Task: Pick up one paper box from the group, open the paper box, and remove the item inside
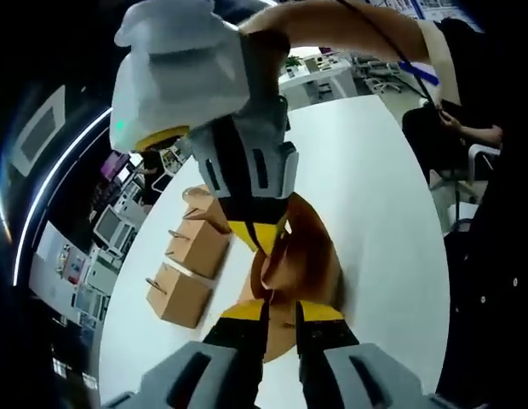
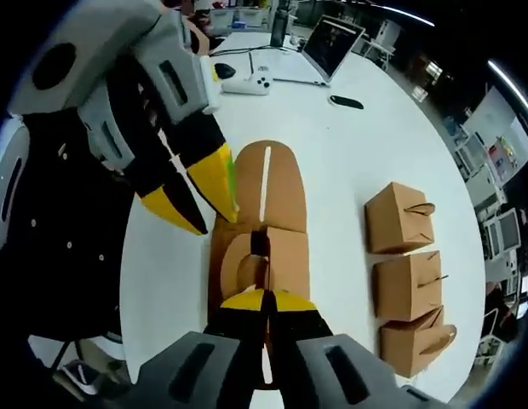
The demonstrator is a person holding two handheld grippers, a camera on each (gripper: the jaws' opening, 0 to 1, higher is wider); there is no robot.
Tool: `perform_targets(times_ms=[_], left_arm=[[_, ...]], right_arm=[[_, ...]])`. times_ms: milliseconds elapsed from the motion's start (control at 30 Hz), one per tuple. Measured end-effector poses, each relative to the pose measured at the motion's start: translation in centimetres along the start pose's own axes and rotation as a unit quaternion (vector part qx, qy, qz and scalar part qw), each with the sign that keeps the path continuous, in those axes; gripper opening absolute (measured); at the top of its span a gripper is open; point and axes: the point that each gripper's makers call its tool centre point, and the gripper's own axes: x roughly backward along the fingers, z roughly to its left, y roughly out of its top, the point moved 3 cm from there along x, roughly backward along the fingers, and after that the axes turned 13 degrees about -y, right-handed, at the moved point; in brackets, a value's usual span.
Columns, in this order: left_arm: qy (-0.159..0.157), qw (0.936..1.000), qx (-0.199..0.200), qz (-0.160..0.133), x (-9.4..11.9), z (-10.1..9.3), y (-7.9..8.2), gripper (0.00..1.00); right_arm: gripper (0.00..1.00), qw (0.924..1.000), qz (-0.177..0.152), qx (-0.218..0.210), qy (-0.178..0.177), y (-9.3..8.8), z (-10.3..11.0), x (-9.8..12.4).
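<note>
An opened brown paper box (image 2: 277,183) is held over the white table (image 2: 349,153), its flaps spread and a slit along its top flap. My right gripper (image 2: 266,300) is shut on a near flap of this box. My left gripper (image 2: 200,194) comes in from the upper left and pinches the box's left edge. In the left gripper view the box (image 1: 311,247) sits between my left gripper (image 1: 281,312), shut on its lower flap, and my right gripper (image 1: 260,237), shut on its upper part. What lies inside is hidden.
Three closed brown boxes (image 2: 407,285) stand in a row to the right, seen also as boxes (image 1: 196,251) to the left. A laptop (image 2: 332,43), white controller (image 2: 247,83) and black mouse (image 2: 223,70) lie at the far end. A seated person (image 1: 468,128) is beyond the table's edge.
</note>
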Motion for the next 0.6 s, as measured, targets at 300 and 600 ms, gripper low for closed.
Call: perform_targets(times_ms=[300, 600], left_arm=[[0.007, 0.9993, -0.027, 0.025, -2.3, 0.6, 0.4, 0.08], [0.024, 0.9990, -0.033, 0.021, -2.2, 0.6, 0.7, 0.04]], right_arm=[[0.03, 1.0000, 0.002, 0.001, 0.002, -0.2, 0.4, 0.2], [0.03, 1.0000, 0.002, -0.002, 0.002, -0.4, 0.5, 0.3]])
